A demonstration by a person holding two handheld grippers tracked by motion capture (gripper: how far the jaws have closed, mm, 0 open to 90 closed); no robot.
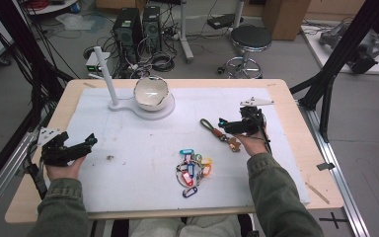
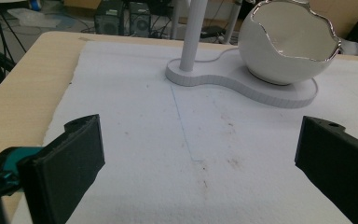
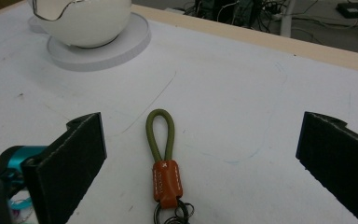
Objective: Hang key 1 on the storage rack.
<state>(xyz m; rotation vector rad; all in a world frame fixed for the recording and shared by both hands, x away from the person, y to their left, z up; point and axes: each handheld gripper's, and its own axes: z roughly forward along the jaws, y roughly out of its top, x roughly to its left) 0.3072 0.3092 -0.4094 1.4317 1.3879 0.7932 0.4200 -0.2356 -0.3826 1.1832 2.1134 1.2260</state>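
Carefully: my right gripper (image 3: 200, 154) wide open over olive-loop keychain (image 3: 161, 140); thin cord could slip out; left gripper (image 2: 196, 158) open, idle at 9 o'clock.

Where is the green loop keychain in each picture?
High view: the green loop keychain lies on the white mat, right of middle, just left of the right gripper.
Left gripper view: not in it.
Right gripper view: the keychain lies at bottom middle, between the two open black jaws, loop pointing up the picture.
Shared landmark: the white eggshell bowl on its stand, at the top in all three views.
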